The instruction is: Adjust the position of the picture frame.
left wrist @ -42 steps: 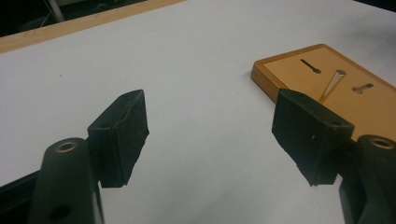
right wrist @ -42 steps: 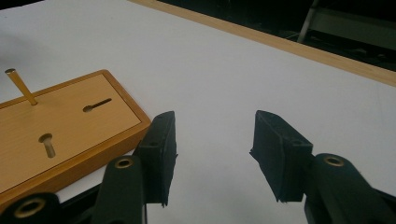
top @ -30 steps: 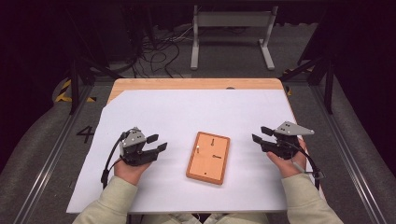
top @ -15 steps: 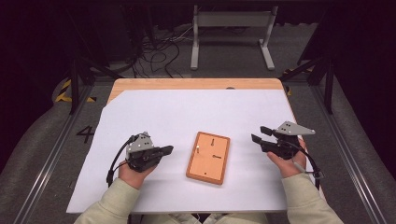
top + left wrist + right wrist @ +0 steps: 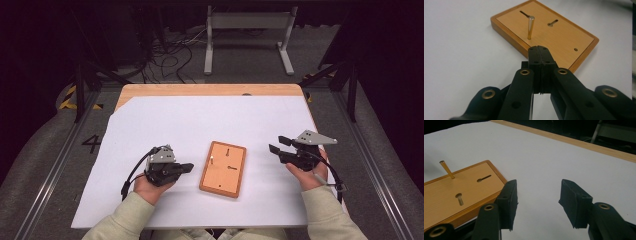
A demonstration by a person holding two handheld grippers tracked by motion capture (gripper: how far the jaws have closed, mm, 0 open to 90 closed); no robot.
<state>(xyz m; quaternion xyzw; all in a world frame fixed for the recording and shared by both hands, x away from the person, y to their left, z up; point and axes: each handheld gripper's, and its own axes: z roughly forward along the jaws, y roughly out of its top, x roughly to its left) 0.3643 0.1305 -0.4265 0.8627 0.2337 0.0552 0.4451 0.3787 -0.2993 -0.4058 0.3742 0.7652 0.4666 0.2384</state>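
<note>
High view, progress: work looks barely begun; the wooden board lies flat on the white sheet covering the counter, between the two hands, touched by neither tool.
High view, tools: left tool sits just beside the board's left edge with its jaws together; right tool waits farther off to the right, jaws parted and empty.
High view, hard to read: the pegs on the board show as small dark marks, too small to count surely.
Left gripper view, state: jaws have just been closing and now meet with nothing between them, aimed at the upright brass peg.
Left gripper view, left to do: the peg stands ungrasped; a shorter peg and a small hole lie beyond.
Right gripper view, state: jaws stand apart over bare sheet, the board's corner near the left jaw.
Right gripper view, cut off: the board runs out of frame at the left.
</note>
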